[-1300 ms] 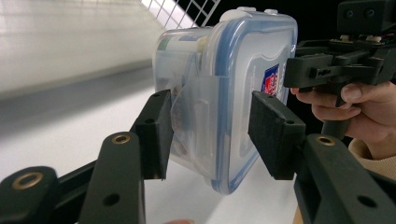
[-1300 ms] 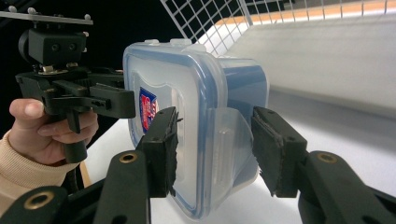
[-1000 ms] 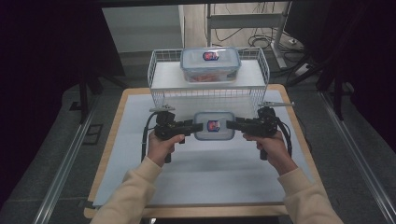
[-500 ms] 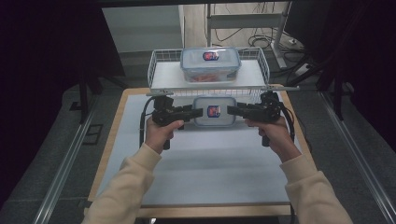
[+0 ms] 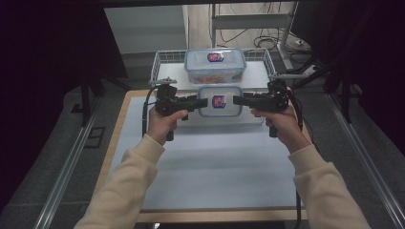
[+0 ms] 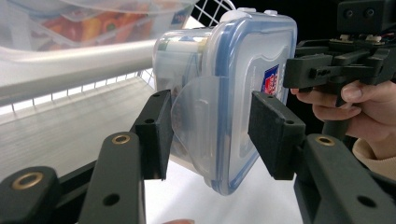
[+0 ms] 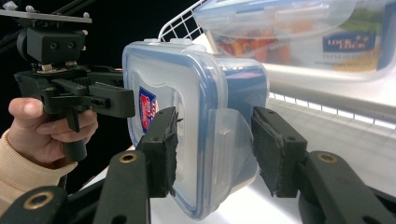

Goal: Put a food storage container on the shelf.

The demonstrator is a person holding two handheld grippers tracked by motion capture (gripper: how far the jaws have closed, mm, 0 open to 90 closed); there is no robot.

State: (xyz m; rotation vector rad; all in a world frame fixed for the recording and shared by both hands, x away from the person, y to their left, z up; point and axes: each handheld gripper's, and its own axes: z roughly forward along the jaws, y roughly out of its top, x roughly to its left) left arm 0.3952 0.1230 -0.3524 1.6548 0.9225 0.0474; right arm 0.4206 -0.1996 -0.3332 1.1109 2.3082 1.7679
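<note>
High view, the box: a small clear lidded container [image 5: 219, 101] with a blue seal rim hangs above the table [image 5: 200, 167], held at its two short ends, just in front of the wire basket [image 5: 165, 59].
High view, left gripper [image 5: 199, 101]: its jaws bite the container's left end; the person's hand wraps the handle below.
High view, right gripper [image 5: 239, 100]: its jaws bite the right end, straight across from the other.
High view, basket: a larger container [image 5: 215, 64] of the same make sits inside it, with reddish food showing through its wall.
High view, writing: each lid has a red and blue badge, too small to read from here.
Left gripper view, grip: both pads clamp on the small container [image 6: 224, 102], one on the lid face, one on the underside, at the frosted latch flap.
Left gripper view, extras: the right gripper [image 6: 292, 74] and its hand are seen at the far end; the lid badge is edge-on and unreadable.
Right gripper view, grip: pads pressed on lid and base of the small container [image 7: 201, 116], either side of its latch flap.
Right gripper view, writing: the larger container [image 7: 299, 23] carries a blue label reading "LOCK" twice over; orange and red pieces lie inside.
Right gripper view, extras: the left gripper [image 7: 133, 105] with its grey top plate.
</note>
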